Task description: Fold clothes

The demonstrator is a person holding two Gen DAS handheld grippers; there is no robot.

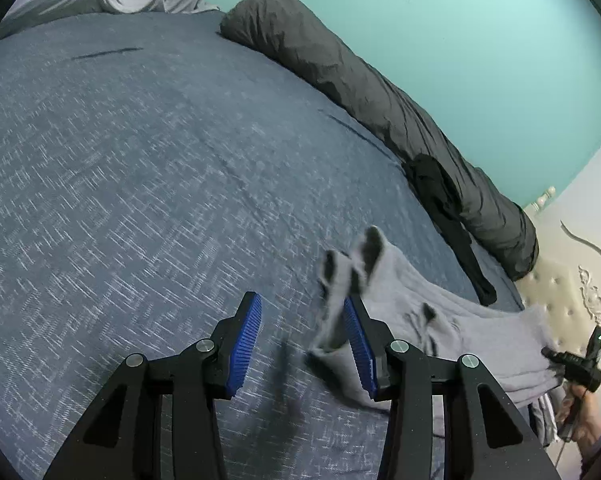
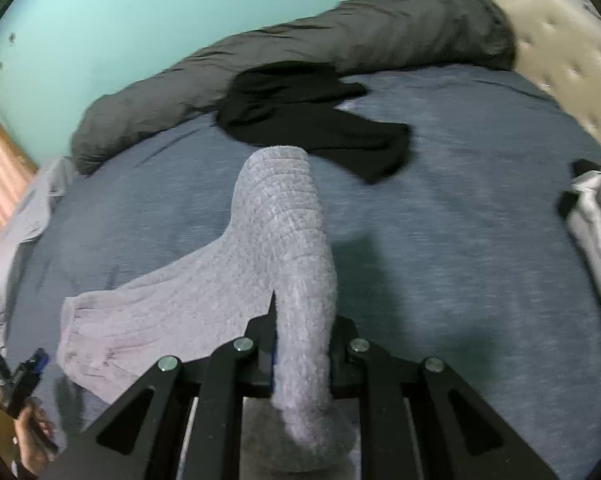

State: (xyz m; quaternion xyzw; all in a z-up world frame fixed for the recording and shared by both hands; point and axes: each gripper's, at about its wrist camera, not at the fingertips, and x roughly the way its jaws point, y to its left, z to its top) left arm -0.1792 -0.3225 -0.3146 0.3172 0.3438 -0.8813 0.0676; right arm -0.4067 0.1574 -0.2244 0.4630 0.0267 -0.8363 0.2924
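A light grey knitted garment point(image 2: 284, 220) stretches from the blue bed cover point(image 2: 460, 200) up into my right gripper point(image 2: 302, 332), which is shut on a bunched end of it and holds it off the bed. In the left wrist view the same garment point(image 1: 440, 304) lies at the lower right, its blurred edge with dark patches beside my left gripper's right finger. My left gripper point(image 1: 302, 308) stands open, blue pads point(image 1: 244, 344) apart with only bed cover between them. The right gripper point(image 1: 580, 360) shows at the far right, pinching the garment's end.
A black garment point(image 2: 308, 120) lies crumpled behind the grey one, against a long dark grey rolled duvet point(image 2: 340, 36) along the teal wall. A folded grey and white pile point(image 2: 592, 216) sits at the right edge. A cream tufted headboard point(image 1: 556, 288) bounds the bed.
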